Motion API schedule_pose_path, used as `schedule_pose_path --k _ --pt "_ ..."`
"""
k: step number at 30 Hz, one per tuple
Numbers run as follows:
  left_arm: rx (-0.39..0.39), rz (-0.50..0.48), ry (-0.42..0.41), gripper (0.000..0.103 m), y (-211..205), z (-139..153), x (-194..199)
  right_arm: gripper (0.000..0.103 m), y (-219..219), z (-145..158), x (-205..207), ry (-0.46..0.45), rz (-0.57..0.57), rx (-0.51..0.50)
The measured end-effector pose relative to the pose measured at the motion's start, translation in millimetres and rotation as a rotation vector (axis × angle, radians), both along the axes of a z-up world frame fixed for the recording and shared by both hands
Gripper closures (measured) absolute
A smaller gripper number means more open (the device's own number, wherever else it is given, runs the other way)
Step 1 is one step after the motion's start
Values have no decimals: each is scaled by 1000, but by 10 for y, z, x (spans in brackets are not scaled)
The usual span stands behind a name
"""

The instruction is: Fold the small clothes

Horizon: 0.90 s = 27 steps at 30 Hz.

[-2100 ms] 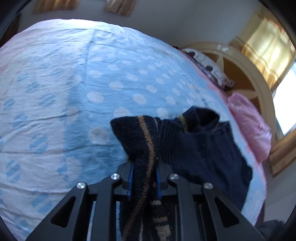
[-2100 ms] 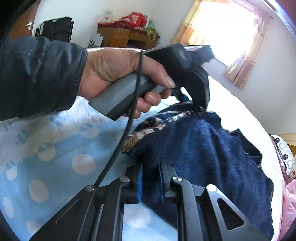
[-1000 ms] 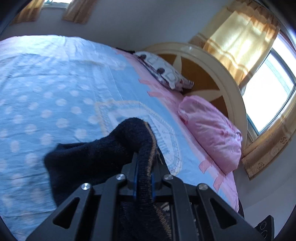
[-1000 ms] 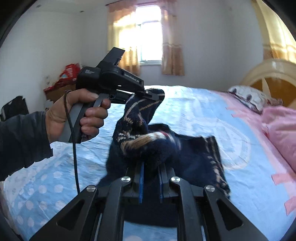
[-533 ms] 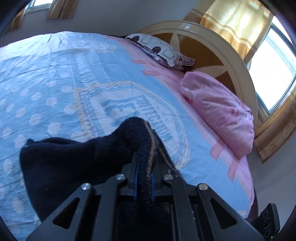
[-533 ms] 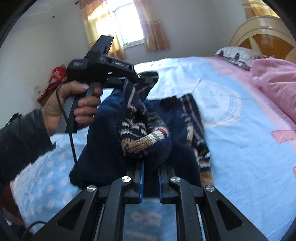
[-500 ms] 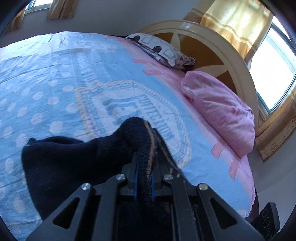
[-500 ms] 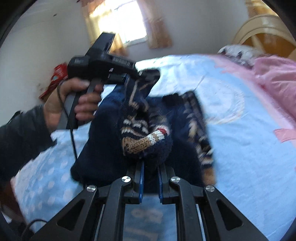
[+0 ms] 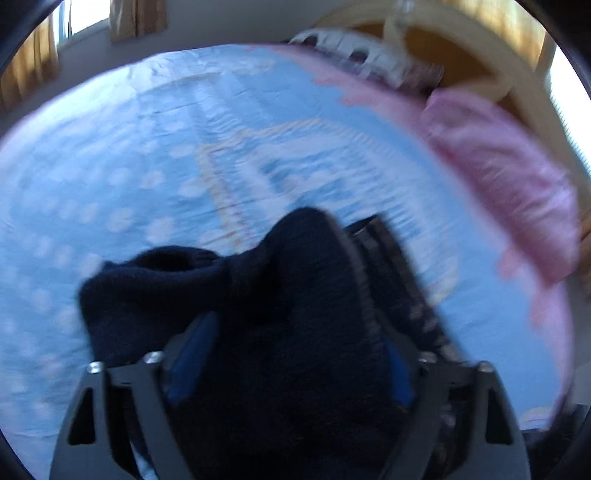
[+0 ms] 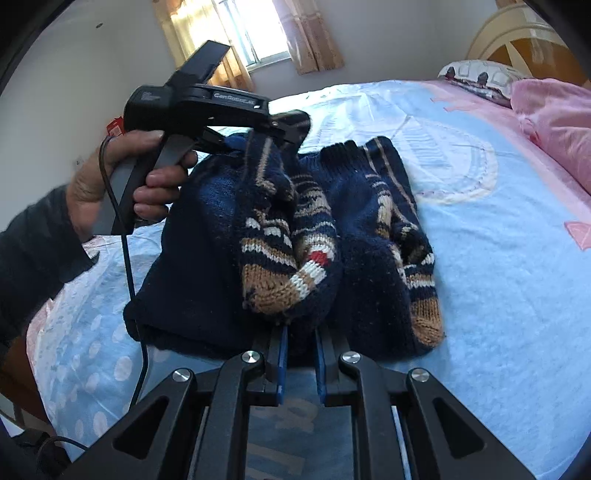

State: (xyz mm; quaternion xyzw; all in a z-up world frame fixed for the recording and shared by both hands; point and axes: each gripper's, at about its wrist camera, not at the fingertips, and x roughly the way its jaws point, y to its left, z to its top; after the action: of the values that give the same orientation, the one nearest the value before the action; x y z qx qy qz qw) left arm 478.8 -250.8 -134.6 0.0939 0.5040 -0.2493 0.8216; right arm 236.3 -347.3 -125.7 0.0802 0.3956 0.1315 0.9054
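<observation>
A small navy knitted sweater with tan, white and red pattern bands lies bunched on the blue dotted bedsheet. My right gripper is shut on a folded lump of it at the near edge. Across the sweater, a person's hand holds my left gripper at the garment's far edge. In the blurred left wrist view, the left gripper has its jaws opening. Its blue pads stand wide apart, and the dark sweater sits loose between them.
A pink pillow and a patterned pillow lie at the head of the bed by the cream and wood headboard. A black cable hangs from the left gripper's handle. A curtained window is behind.
The left jaws have gone from clamped on the sweater's edge to wide apart. Both grippers have come down, and the sweater now rests on the bed.
</observation>
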Motion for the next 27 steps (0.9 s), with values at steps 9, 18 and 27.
schedule_pose_path --k 9,18,27 --pt "406 -44 -5 15 -632 -393 -103 91 -10 7 -46 -35 12 11" --pt "393 -57 -70 76 -530 -216 -315 91 -27 18 -75 -54 14 8" --pt "180 -39 -69 82 -306 126 -391 92 -103 138 -118 -97 -12 30"
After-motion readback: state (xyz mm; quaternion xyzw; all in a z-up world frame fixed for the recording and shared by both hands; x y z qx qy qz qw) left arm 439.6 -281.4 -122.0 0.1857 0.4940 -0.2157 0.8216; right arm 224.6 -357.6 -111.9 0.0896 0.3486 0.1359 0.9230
